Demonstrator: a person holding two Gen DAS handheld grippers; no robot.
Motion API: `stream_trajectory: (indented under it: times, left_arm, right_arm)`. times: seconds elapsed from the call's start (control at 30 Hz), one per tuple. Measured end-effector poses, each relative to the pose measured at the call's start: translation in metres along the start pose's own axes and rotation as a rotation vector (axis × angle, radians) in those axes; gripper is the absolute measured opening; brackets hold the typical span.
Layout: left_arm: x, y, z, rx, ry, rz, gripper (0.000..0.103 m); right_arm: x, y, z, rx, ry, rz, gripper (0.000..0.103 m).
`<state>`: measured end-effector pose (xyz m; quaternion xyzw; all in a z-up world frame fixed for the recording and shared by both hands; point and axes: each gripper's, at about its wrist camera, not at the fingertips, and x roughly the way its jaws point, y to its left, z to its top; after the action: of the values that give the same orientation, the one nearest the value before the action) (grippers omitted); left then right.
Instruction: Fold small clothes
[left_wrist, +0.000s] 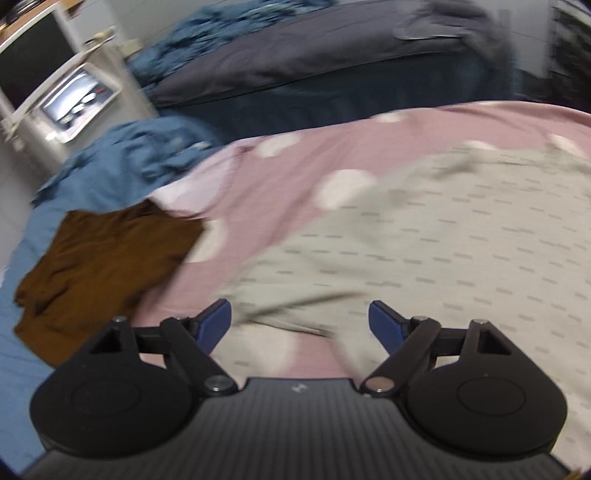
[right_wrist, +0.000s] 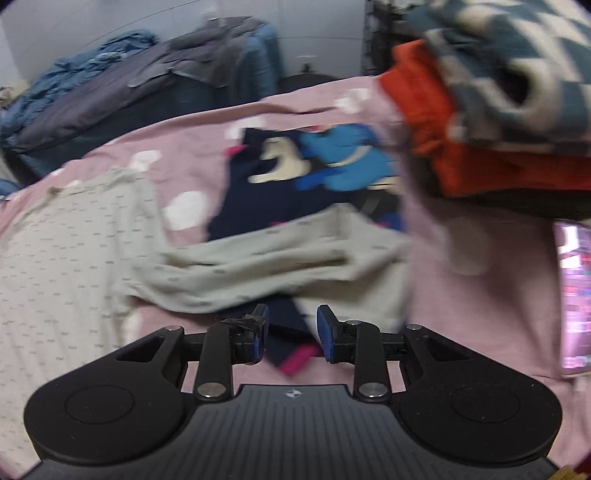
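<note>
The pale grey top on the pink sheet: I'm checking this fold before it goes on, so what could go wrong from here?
1. The left gripper is open and empty above the pale grey top; its hem looks rumpled, so a fold may set creases.
2. In the right wrist view the top's sleeve lies over a navy garment; the right gripper might pinch both layers.
</note>
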<state>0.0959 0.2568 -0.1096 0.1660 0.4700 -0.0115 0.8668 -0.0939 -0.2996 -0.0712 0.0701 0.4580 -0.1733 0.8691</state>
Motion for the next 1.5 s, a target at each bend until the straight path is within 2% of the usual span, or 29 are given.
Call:
stream_trajectory:
  times: [0.1,0.2,0.3,0.37,0.43,0.5,0.6,0.67,0.77,0.83,0.87,0.9,0.93,1.0,1.07,1.23,1.37,1.5]
  left_arm:
    - [-0.018,-0.062,-0.009,0.066,0.003,-0.108,0.082]
    - [-0.033,-0.12,-0.017,0.101,0.017,-0.218,0.082]
    - [-0.048,-0.172,-0.022,0.081,0.047,-0.317,0.082]
    - [-0.059,-0.197,-0.026,0.057,0.063,-0.355,0.082]
    - [-0.069,-0.215,-0.029,0.05,0.075,-0.378,0.082]
    - [-0.077,-0.226,-0.031,0.057,0.071,-0.376,0.082]
    - [-0.088,-0.231,-0.035,0.061,0.076,-0.357,0.082]
    - [-0.092,-0.232,-0.038,0.057,0.089,-0.354,0.083]
    - [-0.094,-0.234,-0.042,0.051,0.105,-0.353,0.083]
    - [-0.096,-0.238,-0.043,0.058,0.116,-0.361,0.083]
    - [-0.097,-0.241,-0.044,0.064,0.118,-0.361,0.083]
    - [-0.098,-0.244,-0.045,0.071,0.12,-0.363,0.083]
    - [-0.1,-0.246,-0.045,0.078,0.122,-0.371,0.083]
    - [-0.102,-0.249,-0.046,0.086,0.118,-0.379,0.083]
    - [-0.105,-0.251,-0.046,0.095,0.115,-0.377,0.083]
    - [-0.102,-0.249,-0.046,0.076,0.13,-0.39,0.084]
    - [-0.097,-0.247,-0.044,0.051,0.139,-0.401,0.084]
    - [-0.091,-0.248,-0.042,0.031,0.152,-0.415,0.084]
  right_arm:
    - [-0.008,-0.018,-0.01,-0.002,-0.001,-0.007,0.052]
    - [-0.008,-0.011,-0.013,-0.11,-0.022,-0.014,0.051]
    - [0.006,0.005,-0.009,-0.231,-0.03,0.021,0.051]
    - [0.019,0.013,-0.005,-0.267,-0.038,-0.022,0.051]
    - [0.032,0.012,0.0,-0.178,-0.024,-0.043,0.051]
    - [0.042,0.0,0.002,-0.002,-0.001,-0.013,0.051]
    - [0.046,-0.019,0.0,0.225,-0.027,0.023,0.051]
    - [0.042,-0.029,0.001,0.312,-0.067,0.031,0.051]
    - [0.039,-0.037,0.004,0.338,-0.084,0.055,0.051]
    - [0.043,-0.045,0.006,0.354,-0.083,0.072,0.042]
    - [0.046,-0.049,0.007,0.364,-0.074,0.081,0.014]
    - [0.05,-0.051,0.009,0.372,-0.043,0.086,0.002]
    - [0.048,-0.057,0.008,0.382,-0.021,0.093,0.002]
    - [0.03,-0.067,0.009,0.435,-0.023,0.16,0.002]
    - [0.003,-0.079,0.018,0.49,-0.072,0.274,0.002]
    - [-0.054,-0.123,0.07,0.632,-0.082,0.545,0.002]
    - [-0.094,-0.136,0.108,0.638,-0.129,0.646,0.002]
    - [-0.086,-0.129,0.117,0.659,-0.064,0.689,0.002]
